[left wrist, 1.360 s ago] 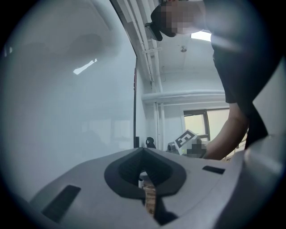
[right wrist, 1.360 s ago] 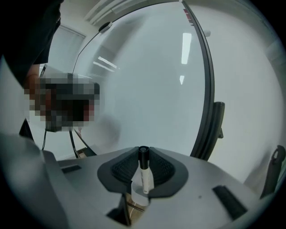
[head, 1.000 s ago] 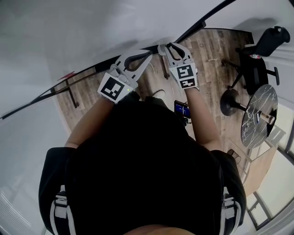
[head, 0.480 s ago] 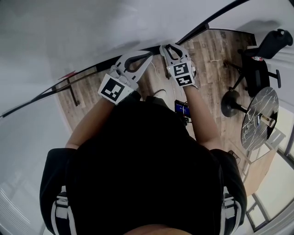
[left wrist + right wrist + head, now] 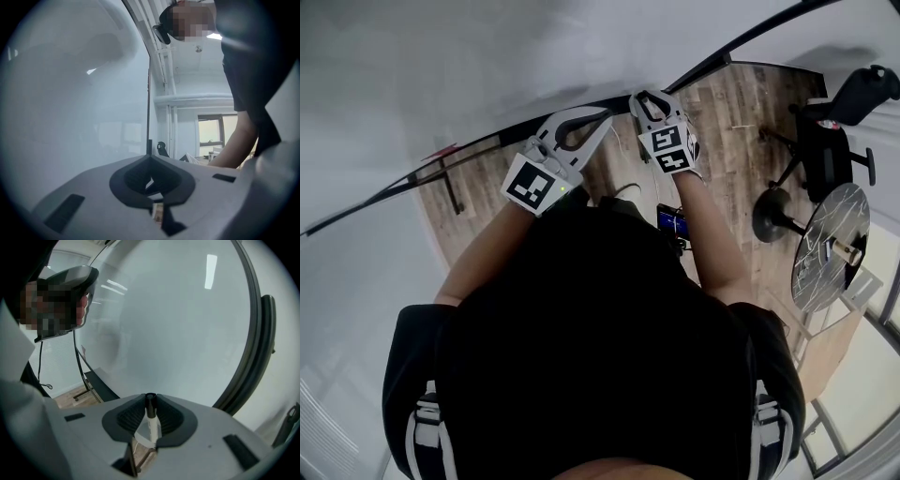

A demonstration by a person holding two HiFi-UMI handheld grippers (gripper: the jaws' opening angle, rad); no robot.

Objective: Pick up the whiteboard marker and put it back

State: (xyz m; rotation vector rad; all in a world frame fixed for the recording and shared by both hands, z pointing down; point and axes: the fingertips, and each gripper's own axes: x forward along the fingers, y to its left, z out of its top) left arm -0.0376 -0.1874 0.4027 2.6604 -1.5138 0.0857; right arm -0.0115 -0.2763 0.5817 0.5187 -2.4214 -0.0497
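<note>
Overhead first, head view: person stands close to the whiteboard (image 5: pixel 487 66), both tools raised to its lower edge, where a dark tray (image 5: pixel 478 150) runs along. Left gripper (image 5: pixel 598 116) and right gripper (image 5: pixel 643 99) sit near each other, tips toward the board; the marker is too small to pick out here. Wood floor (image 5: pixel 741 103) and a chair (image 5: pixel 825 131) lie off to the right, well apart from the work. Left gripper view: pads meet at the tips, nothing between them. It points level along the board face, the person's other arm (image 5: pixel 239 145) at the right. Likely parked out of the way, since the job needs one tool only. Right gripper view: jaws part-closed on the marker (image 5: pixel 151 416), pads pressing its white barrel from both sides, black cap forward past the tips. The tool tilts down, the board filling the view ahead, its dark frame (image 5: pixel 255 333) curving at the right and the tray down to the left. Holding the barrel lengthwise probably keeps it steady for laying flat. Judged: pick done, marker held off the tray, return not yet made.
</note>
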